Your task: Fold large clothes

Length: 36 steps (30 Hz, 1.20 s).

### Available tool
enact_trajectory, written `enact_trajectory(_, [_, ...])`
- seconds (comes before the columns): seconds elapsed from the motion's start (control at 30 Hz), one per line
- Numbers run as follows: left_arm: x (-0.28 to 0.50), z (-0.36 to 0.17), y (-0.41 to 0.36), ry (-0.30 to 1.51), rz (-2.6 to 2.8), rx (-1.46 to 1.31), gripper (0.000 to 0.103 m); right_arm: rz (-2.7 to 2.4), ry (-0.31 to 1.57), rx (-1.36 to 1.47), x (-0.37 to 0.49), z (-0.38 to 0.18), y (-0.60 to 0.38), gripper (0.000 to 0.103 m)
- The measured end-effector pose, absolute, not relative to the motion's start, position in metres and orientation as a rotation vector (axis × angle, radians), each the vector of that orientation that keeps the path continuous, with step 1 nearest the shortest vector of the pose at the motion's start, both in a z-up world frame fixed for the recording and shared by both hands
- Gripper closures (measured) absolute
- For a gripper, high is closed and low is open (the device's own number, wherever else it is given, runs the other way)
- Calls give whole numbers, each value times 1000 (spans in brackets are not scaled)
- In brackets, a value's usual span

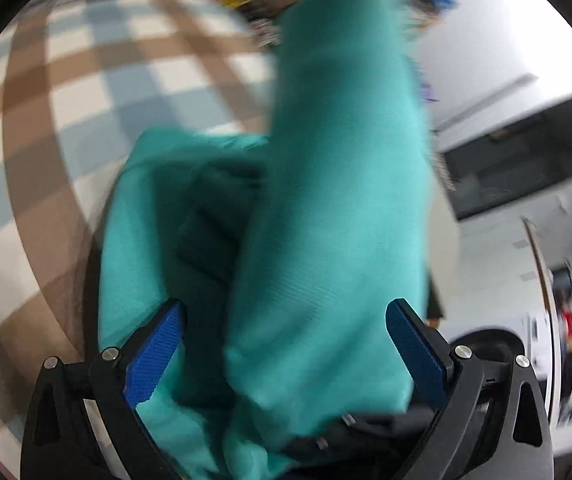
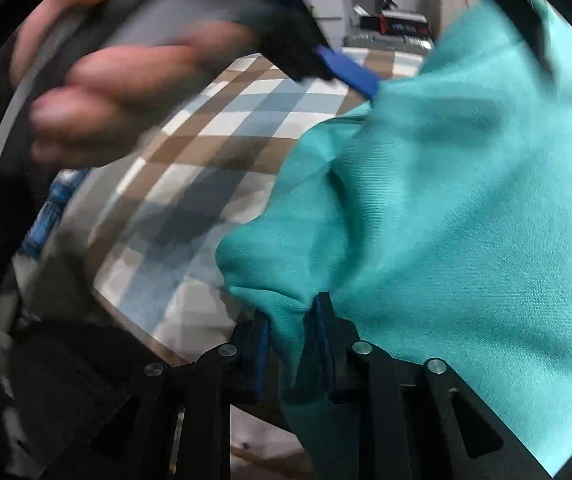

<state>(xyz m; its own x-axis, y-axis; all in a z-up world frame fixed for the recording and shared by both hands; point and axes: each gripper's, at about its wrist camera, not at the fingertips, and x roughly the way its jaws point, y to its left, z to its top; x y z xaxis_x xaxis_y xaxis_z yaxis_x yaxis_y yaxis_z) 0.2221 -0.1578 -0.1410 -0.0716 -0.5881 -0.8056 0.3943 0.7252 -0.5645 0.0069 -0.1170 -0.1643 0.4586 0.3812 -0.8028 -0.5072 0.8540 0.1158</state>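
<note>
Left wrist and right wrist views: teal garment held up over checked surface

Left wrist view shows the left gripper (image 1: 286,344) with its blue-padded jaws standing wide apart. A thick fold of the teal garment (image 1: 326,200) runs up between them, from the gripper body toward the top of the picture. The cloth lies close to the right pad, but the picture is blurred and the pads do not visibly press on it; the jaws read as released. More of the garment bunches lower left, over the left pad. Behind it lies a checked cloth (image 1: 106,92) in white, pale blue and brown.

Right wrist view shows the right gripper (image 2: 289,320) with its jaws drawn close together and clenched on a gathered edge of the garment. From that pinch the fabric fans out upward and to the right, filling that side of the picture. The same checked cloth spreads beneath it. At upper left a person's hand (image 2: 118,92), blurred, grips the handle of the other gripper, one blue pad of which touches the garment's upper edge.
</note>
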Motion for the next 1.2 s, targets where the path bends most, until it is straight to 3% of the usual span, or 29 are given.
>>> enact_trajectory(0.03, [224, -146, -160, 1453, -782, -160, 6, 542, 927, -184, 2, -164, -113, 74])
enact_trajectory(0.1, [225, -145, -164, 1461, -768, -174, 6, 569, 876, -197, -10, -159, -112, 54])
enact_trajectory(0.17, [222, -138, -169, 1433, -777, -118, 6, 612, 840, -194, -24, -153, -115, 26])
enact_trajectory(0.23, [221, -135, -172, 1434, -776, -91, 6, 646, 820, -208, -39, -147, -120, 21])
enact_trajectory(0.57, [213, -126, -148, 1403, -721, -91, 6, 627, 720, 47, -82, -93, -252, 21])
enact_trajectory(0.7, [200, -121, -132, 1390, -693, -110, 6, 434, 637, -1, -16, -55, -290, 22])
enact_trajectory(0.77, [190, -119, -129, 1390, -694, -122, 6, 470, 683, -48, 33, -47, -292, 36])
enact_trajectory(0.8, [189, -122, -130, 1393, -702, -131, 6, 465, 695, -80, 49, -45, -289, 38])
enact_trajectory(0.9, [165, -122, -123, 1434, -746, -153, 6, 454, 715, -171, 111, -39, -282, 36])
enact_trajectory(1.17, [122, -116, -130, 1303, -793, -3, 6, 585, 938, -171, 212, -63, -276, 37])
enact_trajectory(1.2, [118, -116, -130, 1294, -782, 12, 21, 591, 946, -185, 211, -65, -274, 42])
